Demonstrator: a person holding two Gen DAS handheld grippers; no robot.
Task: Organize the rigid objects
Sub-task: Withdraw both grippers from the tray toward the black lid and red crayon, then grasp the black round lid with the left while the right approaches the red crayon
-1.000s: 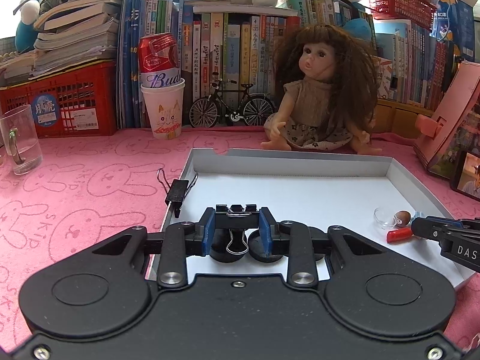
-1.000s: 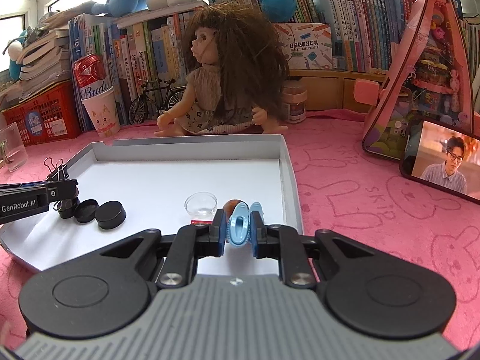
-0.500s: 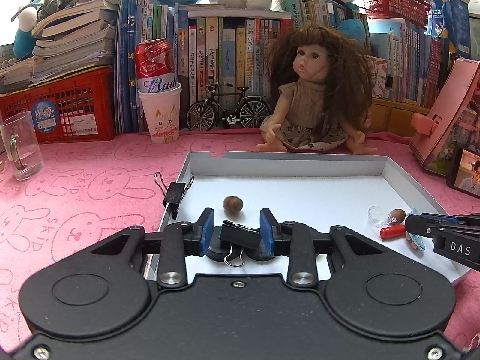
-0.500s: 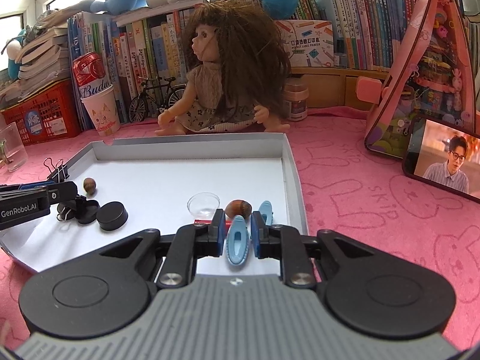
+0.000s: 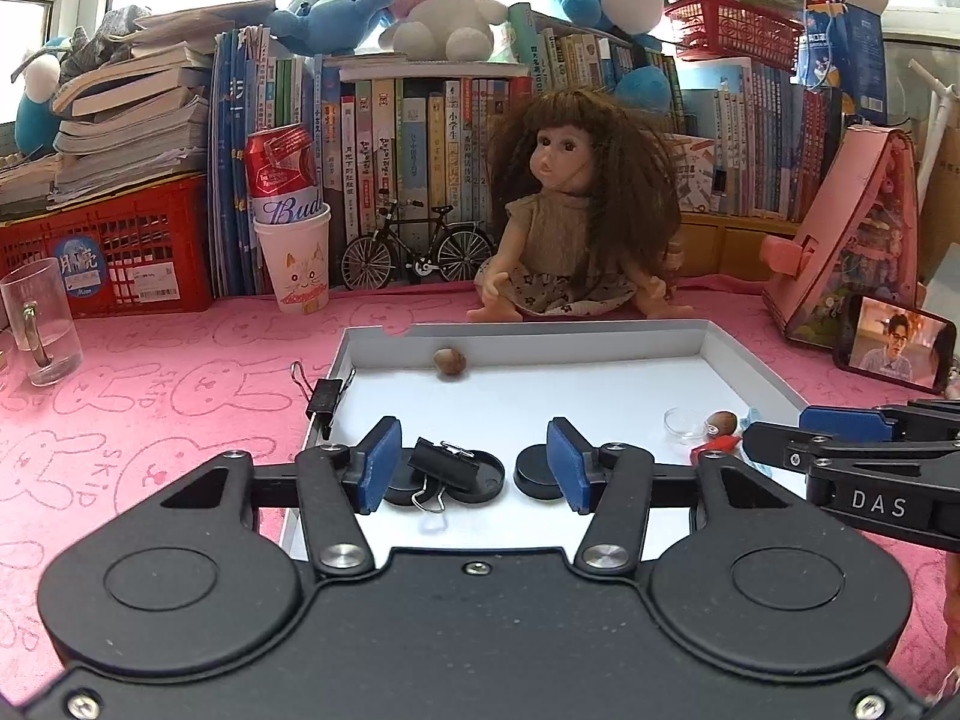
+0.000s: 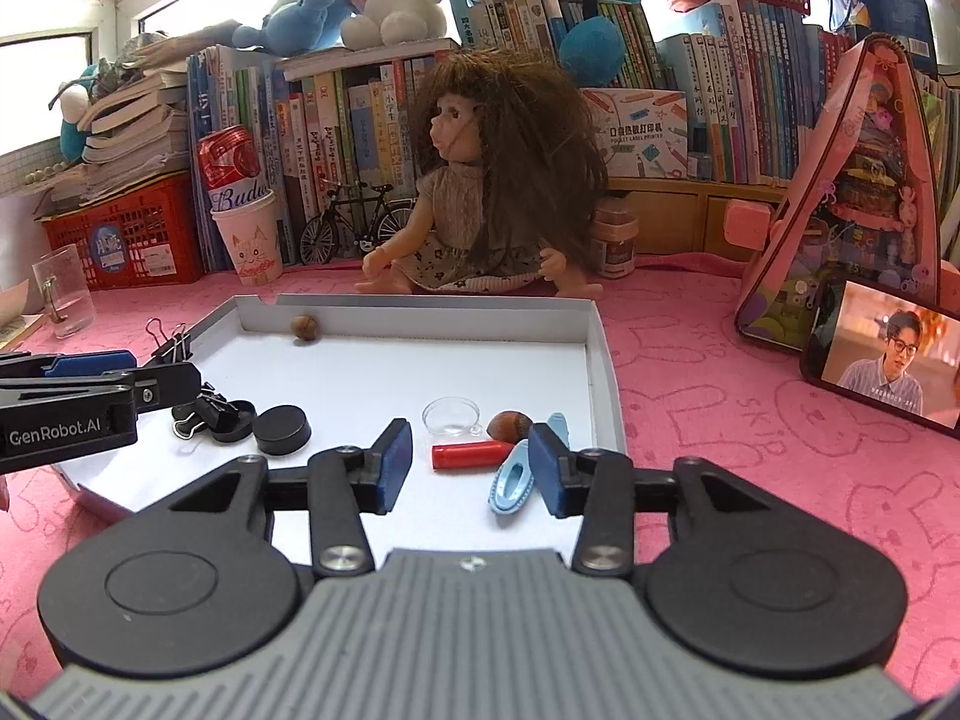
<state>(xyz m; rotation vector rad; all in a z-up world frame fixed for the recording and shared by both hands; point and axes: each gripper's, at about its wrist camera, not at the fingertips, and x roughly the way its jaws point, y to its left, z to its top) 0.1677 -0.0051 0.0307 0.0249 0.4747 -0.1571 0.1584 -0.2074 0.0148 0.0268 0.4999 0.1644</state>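
Both grippers hover over the near edge of the white tray [image 5: 750,360] on the pink bench [image 5: 150,372].

Left gripper [image 5: 474,465]: jaws opening, nothing pressed; a binder clip [image 5: 444,463] lies free between them on a black round cap [image 5: 480,474]. Right gripper [image 6: 471,459]: jaws opening too; red tube [image 6: 474,455] lies between them untouched, blue clip [image 6: 513,483] just beside the right pad.

Handling, my guess: all small, light, stiff. Binder clip: take across the black body, wire loops slip. Nuts round, likely to roll. Clear dish [image 6: 451,415] looks thin, so squeeze gently.

Count:
- binder clips 2: one in tray, one [image 5: 327,396] on the left rim
- black caps 2, poss. 3
- nuts 2: one far [image 5: 450,362], one by the dish [image 6: 510,425]
- dish 1, red tube 1
- blue clips 2, second [image 6: 558,423] partly hidden
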